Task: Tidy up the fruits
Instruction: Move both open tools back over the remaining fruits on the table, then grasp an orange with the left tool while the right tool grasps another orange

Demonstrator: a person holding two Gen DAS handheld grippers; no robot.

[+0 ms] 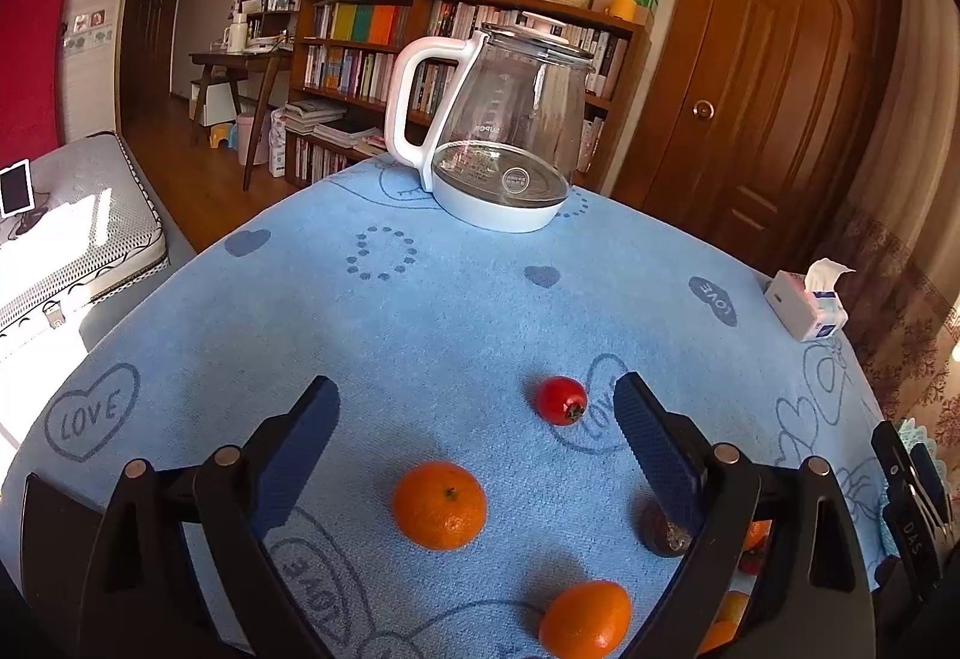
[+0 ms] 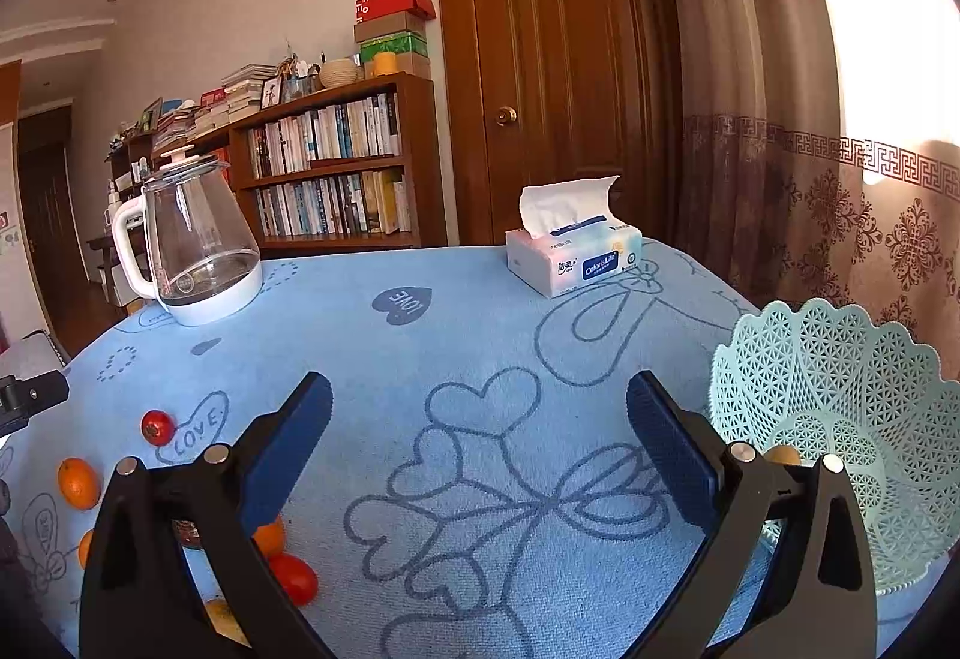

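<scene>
Black claw (image 1: 474, 419), blue textured pads (image 1: 657, 449)

— What lies ahead of the left claw (image 1: 474, 419)?
— Between its wide-spread fingers sits a round orange mandarin (image 1: 439, 505); a small red fruit (image 1: 561, 400) lies just inside the right finger. Beyond them is bare blue-clothed counter (image 1: 456, 299) up to the clear glass kettle (image 1: 510, 119).
— And the right claw (image 2: 480, 416)?
— Bare cloth ahead; a pale green lattice plastic basket (image 2: 840, 407) stands just right of it, and a white tissue pack (image 2: 573, 260) stands far ahead.
</scene>
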